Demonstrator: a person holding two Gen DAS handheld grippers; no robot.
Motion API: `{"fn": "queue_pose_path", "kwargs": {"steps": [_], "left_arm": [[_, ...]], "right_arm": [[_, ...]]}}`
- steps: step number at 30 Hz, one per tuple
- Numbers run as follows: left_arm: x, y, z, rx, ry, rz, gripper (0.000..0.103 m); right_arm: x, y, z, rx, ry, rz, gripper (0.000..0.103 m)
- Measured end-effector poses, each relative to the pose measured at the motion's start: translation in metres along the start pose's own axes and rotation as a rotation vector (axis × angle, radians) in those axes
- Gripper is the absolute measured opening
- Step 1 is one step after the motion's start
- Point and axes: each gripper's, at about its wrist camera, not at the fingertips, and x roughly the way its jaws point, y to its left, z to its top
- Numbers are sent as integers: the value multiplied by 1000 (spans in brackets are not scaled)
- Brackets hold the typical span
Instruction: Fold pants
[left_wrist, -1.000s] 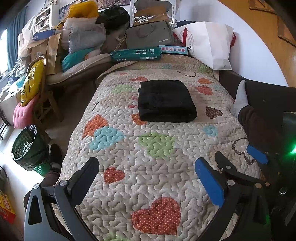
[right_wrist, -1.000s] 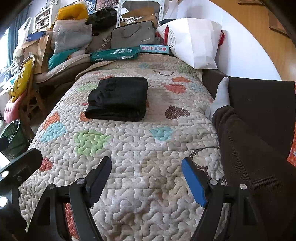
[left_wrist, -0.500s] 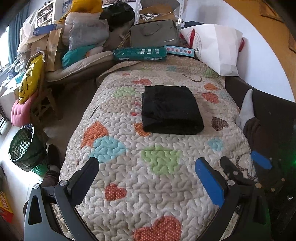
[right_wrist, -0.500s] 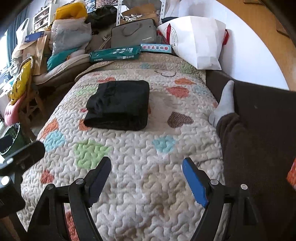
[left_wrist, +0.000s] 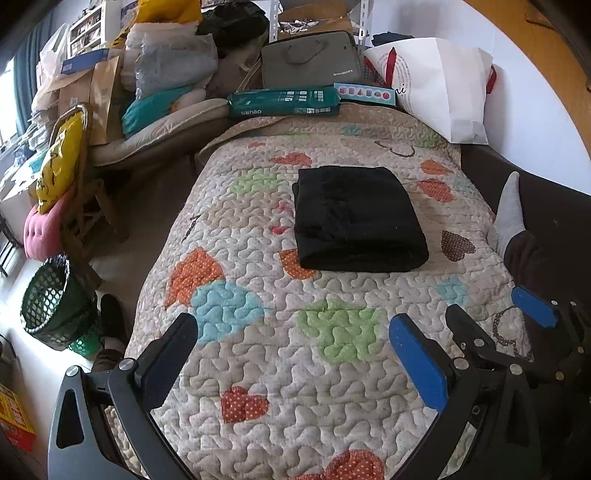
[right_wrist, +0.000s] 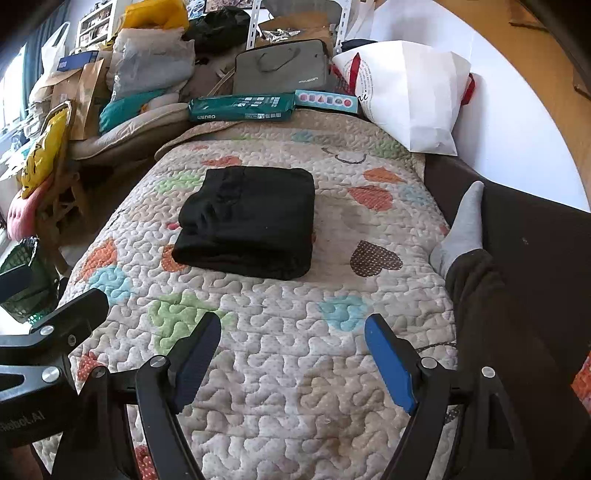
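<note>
Already the black pants (left_wrist: 356, 218) lie on the quilted bed (left_wrist: 258, 369) as a compact, squared bundle, out past the middle toward the far end, with a rounded fold edge facing near and looser layered edges along the left side. From where I stand the folding looks essentially finished, so the step in hand seems to be backing away and leaving the bundle undisturbed.

To do that well, I would keep both tools lifted off the quilt and move them straight back, not sweeping across the fabric, since a snagged quilt could tug the stack out of square. If any tidying is wanted, the left side, where the layers sit slightly uneven in the right camera's view (right_wrist: 207, 214), is the place for a light press, not a fresh grab.

The left claw (left_wrist: 291, 350) stands wide apart, its fingers spread over the near part of the bed, gripping nothing and well clear of the pants. The right claw (right_wrist: 291, 354) is likewise spread wide and empty, hovering over the quilt on the near right, close to the person's dark-trousered leg (right_wrist: 491, 317) and grey sock (right_wrist: 461, 229). Neither pad appears to touch the quilt, though the angle makes that hard to confirm.
</note>
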Motion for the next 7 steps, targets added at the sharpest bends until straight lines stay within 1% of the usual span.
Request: {"fn": "queue_pose_path", "kwargs": {"steps": [7], "left_arm": [[-1,-6,-2,30,-20,18,103]], "right_arm": [[7,-5,-3,19,12,-10,85]]}}
